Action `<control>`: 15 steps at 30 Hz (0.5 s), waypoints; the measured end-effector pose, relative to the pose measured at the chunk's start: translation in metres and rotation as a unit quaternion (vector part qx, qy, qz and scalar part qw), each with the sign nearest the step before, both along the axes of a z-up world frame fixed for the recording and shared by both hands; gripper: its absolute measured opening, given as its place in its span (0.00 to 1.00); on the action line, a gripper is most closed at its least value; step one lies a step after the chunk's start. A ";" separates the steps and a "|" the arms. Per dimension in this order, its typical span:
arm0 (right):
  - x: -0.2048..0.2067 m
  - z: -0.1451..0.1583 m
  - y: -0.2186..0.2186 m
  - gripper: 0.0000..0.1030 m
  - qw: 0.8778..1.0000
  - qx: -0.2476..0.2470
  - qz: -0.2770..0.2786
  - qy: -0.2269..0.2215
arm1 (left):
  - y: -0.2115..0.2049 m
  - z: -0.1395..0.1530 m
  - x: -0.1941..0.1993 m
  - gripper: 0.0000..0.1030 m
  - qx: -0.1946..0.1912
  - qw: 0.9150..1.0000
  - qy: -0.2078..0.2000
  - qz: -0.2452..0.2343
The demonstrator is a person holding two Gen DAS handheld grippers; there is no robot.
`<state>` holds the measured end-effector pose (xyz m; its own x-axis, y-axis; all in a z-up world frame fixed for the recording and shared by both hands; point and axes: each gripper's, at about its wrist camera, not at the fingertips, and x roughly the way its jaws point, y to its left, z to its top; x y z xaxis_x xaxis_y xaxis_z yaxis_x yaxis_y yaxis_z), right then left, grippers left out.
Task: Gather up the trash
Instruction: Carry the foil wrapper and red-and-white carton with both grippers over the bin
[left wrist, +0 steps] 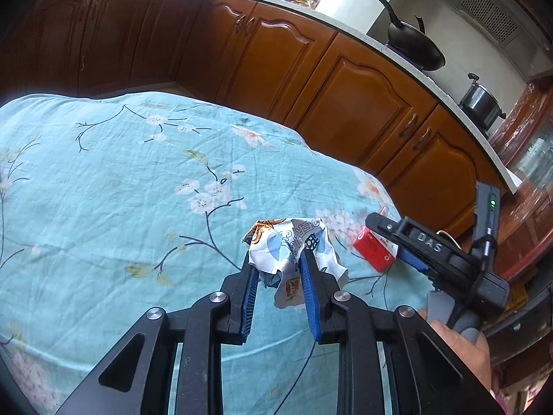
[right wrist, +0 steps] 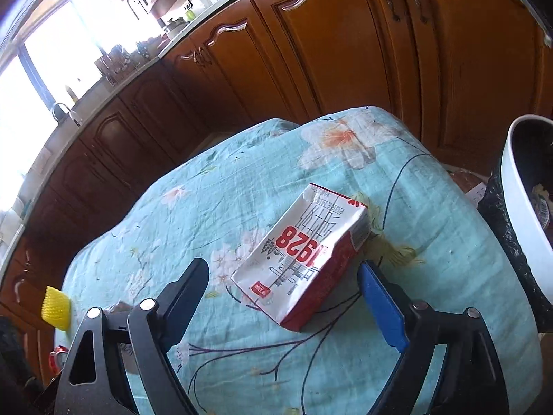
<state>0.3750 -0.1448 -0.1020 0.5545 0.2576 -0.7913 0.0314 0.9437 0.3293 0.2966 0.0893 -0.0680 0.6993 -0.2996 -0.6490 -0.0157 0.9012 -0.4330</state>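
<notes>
Task judged as partly advanced, not finished. Left gripper (left wrist: 280,263) nearly closed on a crumpled wrapper (left wrist: 293,249), blue pads pressing it from both sides, the wrapper sticking out ahead of the fingertips and apparently lifted a little above the flowered cloth of the desk (left wrist: 103,180). Right gripper (right wrist: 283,276) spread wide and holding nothing, with a dented red and white milk carton (right wrist: 304,256) lying on its side on the cloth between and just ahead of the two fingers, pads not touching it. Seen from the left wrist camera, the same carton partly hidden behind the right gripper, to the right of the held wrapper. White bin (right wrist: 518,207) with a dark liner at the far right of the right gripper, beside the desk edge, some rubbish seemingly inside already. So, by judgement: one piece of trash secured but not yet dropped, one carton waiting to be grasped, both to be carried to the bin. Small yellow object (right wrist: 57,307) low to the left of the right gripper, off the desk edge; not clear if trash. No other trash visible on the cloth.
</notes>
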 end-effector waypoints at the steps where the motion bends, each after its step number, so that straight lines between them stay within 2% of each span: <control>1: 0.004 -0.002 0.004 0.87 1.000 -0.017 -0.004 0.002 | 0.001 0.000 -0.002 0.22 -0.001 1.000 0.000 0.000; 3: 0.010 -0.008 0.006 0.87 0.999 -0.031 -0.009 0.012 | 0.000 0.001 -0.006 0.22 -0.002 1.000 0.000 -0.003; 5: 0.011 -0.013 0.002 0.76 0.999 -0.029 -0.007 0.016 | -0.002 0.000 -0.009 0.22 -0.004 1.000 0.000 -0.008; 7: 0.006 -0.010 -0.004 0.71 0.999 -0.031 0.000 0.006 | -0.006 0.000 -0.011 0.22 -0.004 1.000 0.000 -0.014; 10: -0.009 0.000 -0.014 0.55 0.999 -0.030 0.023 -0.010 | -0.015 0.001 -0.012 0.23 -0.007 1.000 0.001 -0.026; 15: -0.045 0.018 -0.045 0.54 0.998 0.017 0.052 -0.030 | -0.039 0.005 -0.016 0.23 -0.008 0.999 -0.003 -0.052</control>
